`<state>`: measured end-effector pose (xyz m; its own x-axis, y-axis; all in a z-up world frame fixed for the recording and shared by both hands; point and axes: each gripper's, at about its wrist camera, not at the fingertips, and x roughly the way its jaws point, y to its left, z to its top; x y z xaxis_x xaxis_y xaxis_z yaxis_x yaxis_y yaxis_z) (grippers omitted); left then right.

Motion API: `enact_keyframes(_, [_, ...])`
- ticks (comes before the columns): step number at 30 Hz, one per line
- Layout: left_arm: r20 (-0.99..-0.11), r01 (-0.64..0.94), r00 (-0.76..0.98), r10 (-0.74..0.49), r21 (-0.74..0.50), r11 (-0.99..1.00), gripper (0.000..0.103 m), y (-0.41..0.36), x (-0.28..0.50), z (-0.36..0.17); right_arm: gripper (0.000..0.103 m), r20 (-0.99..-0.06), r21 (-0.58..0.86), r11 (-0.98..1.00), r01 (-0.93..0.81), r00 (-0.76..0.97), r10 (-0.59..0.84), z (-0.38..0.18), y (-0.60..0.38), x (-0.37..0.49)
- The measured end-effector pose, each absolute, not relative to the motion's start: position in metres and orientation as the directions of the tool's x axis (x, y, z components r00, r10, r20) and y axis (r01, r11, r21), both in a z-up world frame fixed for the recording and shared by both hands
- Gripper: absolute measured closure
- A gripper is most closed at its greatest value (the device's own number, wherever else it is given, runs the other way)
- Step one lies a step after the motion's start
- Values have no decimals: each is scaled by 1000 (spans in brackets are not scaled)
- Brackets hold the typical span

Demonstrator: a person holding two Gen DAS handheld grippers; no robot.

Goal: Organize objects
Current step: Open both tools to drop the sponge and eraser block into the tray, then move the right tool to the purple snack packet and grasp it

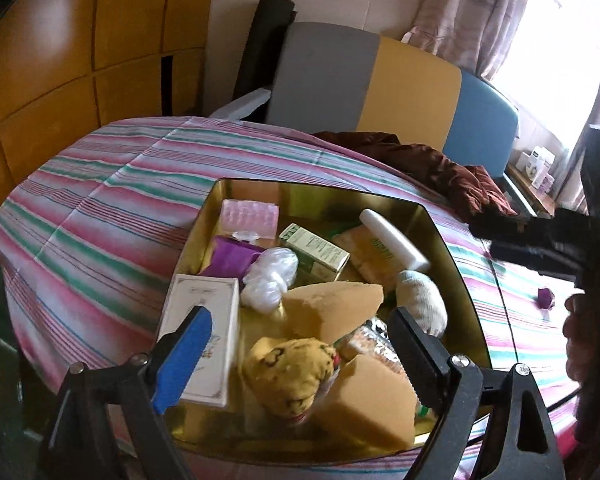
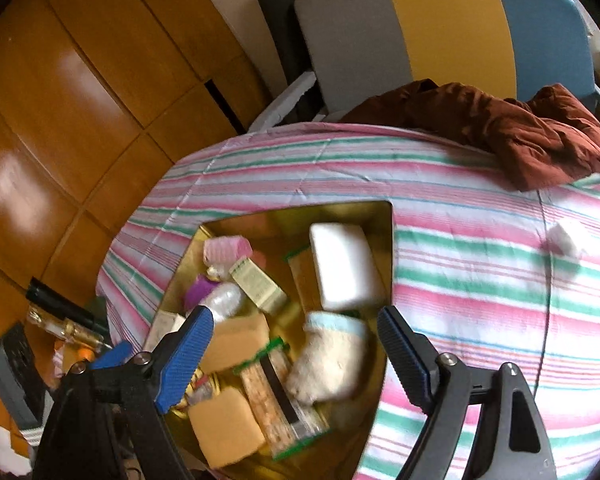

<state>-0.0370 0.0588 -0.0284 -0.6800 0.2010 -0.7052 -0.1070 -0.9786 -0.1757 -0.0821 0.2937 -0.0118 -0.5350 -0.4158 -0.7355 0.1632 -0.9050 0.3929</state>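
Note:
A gold tin box [image 1: 452,256] sits on the striped bed, full of small things: yellow sponges [image 1: 336,308], a yellow plush [image 1: 292,372], a white boxed item [image 1: 204,328], a green carton [image 1: 316,252], a white tube [image 1: 392,244] and a cream sock [image 1: 420,300]. My left gripper [image 1: 296,352] is open and empty just above the box's near end. My right gripper [image 2: 296,344] is open and empty above the same box [image 2: 384,216], over the cream sock [image 2: 332,356] and a white block [image 2: 344,264]. A small purple item [image 1: 545,298] and a small white item [image 2: 564,238] lie loose on the bed.
The striped bedspread [image 2: 460,280] spreads right of the box. A crumpled brown cloth [image 2: 520,132] lies at its far edge, by a grey, yellow and blue headboard [image 1: 400,80]. Wooden wardrobe panels [image 2: 80,100] stand left. Clutter sits beside the bed at lower left [image 2: 64,328].

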Motion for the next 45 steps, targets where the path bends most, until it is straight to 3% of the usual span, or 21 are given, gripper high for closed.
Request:
enact_keyframes(8, [-687, -130, -705, 173, -115, -985, 13, 73, -24, -16, 17, -771, 293, -938, 185, -535, -346, -21, 283, -50])
enact_keyframes(20, [-663, -256, -715, 223, -49, -966, 13, 117, -5, -2, 17, -787, 286, -955, 80, -549, -282, -30, 323, -26])
enact_keyframes(45, [-677, -464, -655, 335, 11, -886, 13, 212, -8, 0, 17, -869, 195, -888, -417, -494, 41, -39, 557, -12])
